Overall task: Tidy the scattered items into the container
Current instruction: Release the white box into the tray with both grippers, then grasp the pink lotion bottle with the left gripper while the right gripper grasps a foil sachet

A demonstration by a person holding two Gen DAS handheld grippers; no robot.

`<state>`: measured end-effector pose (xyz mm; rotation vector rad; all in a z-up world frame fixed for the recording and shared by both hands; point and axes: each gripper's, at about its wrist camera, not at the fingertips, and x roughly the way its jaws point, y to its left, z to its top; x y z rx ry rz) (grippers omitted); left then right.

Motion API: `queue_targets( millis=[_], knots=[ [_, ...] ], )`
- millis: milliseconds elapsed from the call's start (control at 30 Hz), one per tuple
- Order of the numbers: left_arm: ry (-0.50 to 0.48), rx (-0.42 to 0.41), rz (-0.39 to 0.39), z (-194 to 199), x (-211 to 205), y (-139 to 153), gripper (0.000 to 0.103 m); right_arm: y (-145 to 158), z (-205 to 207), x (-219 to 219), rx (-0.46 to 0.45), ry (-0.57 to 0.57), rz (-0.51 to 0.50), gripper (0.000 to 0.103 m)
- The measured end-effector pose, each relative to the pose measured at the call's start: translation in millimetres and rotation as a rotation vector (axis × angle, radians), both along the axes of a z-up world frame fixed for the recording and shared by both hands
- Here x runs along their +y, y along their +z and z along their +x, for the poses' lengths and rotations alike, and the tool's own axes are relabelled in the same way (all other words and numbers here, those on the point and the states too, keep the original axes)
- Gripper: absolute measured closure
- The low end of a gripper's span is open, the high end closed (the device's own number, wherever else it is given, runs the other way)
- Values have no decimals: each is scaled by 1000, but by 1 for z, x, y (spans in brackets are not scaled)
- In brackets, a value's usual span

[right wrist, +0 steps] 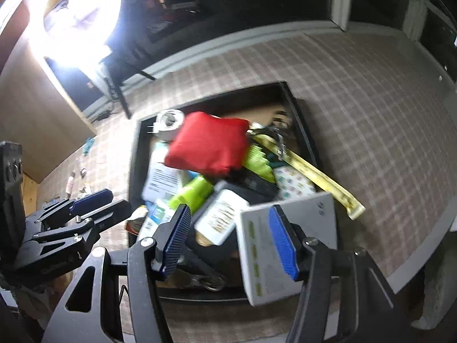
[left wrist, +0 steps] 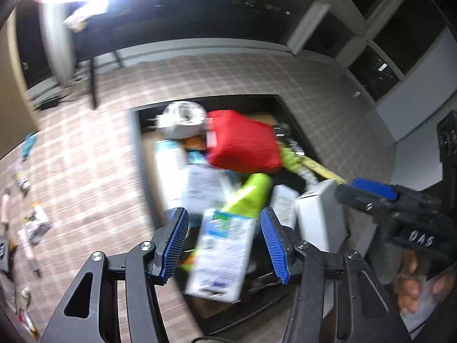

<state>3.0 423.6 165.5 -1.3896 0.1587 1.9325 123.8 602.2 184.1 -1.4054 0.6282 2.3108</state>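
Observation:
A black tray (left wrist: pixel 134 143) (right wrist: pixel 297 108) on a checked cloth holds a red pouch (left wrist: pixel 242 143) (right wrist: pixel 208 143), a tape roll (left wrist: pixel 182 114), green pieces (left wrist: pixel 251 194) and several boxes. My left gripper (left wrist: pixel 225 213) (right wrist: pixel 94 200) is open over the tray's near end. A white and teal box (left wrist: pixel 222 248) (right wrist: pixel 157 217) sits between its pads with a gap on each side. My right gripper (right wrist: pixel 228 208) (left wrist: pixel 357 190) is open at the tray's front right corner. A grey-white box (right wrist: pixel 285 245) (left wrist: pixel 320 217) stands tilted behind its right finger, apart from the left pad.
A long yellow strip (right wrist: pixel 314 177) sticks out over the tray's right rim. Several small items (left wrist: pixel 31 223) lie scattered on the cloth far to the left. A hand (left wrist: pixel 414 285) holds the right gripper. A bright lamp (right wrist: pixel 74 23) glares at the back left.

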Motion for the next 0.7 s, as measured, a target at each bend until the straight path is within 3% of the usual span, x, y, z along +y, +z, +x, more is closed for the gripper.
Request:
queue_targets(
  millis=[467, 700],
  knots=[
    [307, -25, -107, -73, -167, -45, 53, -24, -118, -129, -2, 307, 6, 47],
    [403, -62, -148, -99, -216, -76, 53, -47, -182, -188, -22, 439, -19, 47]
  ],
)
